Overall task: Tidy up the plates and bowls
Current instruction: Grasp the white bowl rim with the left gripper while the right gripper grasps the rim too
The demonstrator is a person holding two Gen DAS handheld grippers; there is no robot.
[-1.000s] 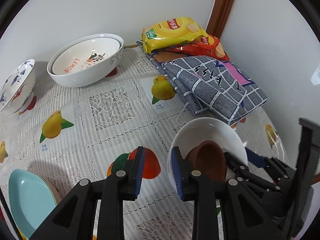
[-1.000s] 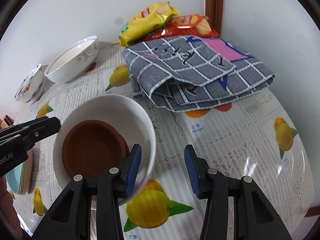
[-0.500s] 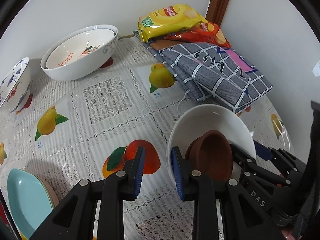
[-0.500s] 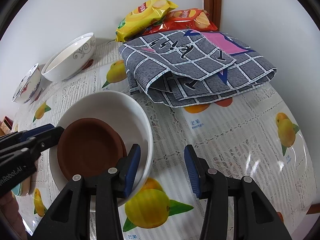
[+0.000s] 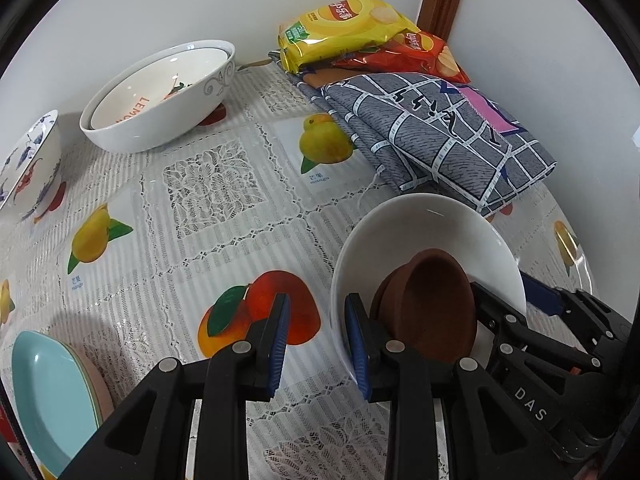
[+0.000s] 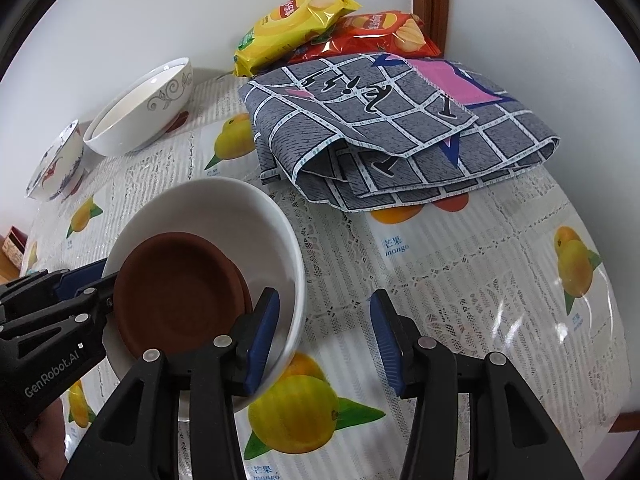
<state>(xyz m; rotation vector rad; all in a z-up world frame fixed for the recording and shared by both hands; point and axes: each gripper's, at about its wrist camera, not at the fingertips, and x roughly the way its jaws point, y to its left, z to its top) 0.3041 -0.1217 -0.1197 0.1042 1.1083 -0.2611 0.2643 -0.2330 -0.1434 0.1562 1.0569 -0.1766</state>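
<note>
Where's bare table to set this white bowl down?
Free: the middle, between the nested bowls, folded cloth and white bowl. Also right of the white bowl, below the cloth. Crowded: chip bags corner, teal plates.

Folded grey checked cloth point(image 6: 404, 128), yellow chip bag point(image 6: 292, 20), red chip bag point(image 6: 376, 32), fruit-print tablecloth point(image 6: 460, 264)

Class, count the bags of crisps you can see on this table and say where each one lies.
2. The yellow crisp bag leans by the wall at the table's far corner; the red crisp bag lies beside it, partly under it. Both rest on the folded grey cloth. More may be hidden.
</note>
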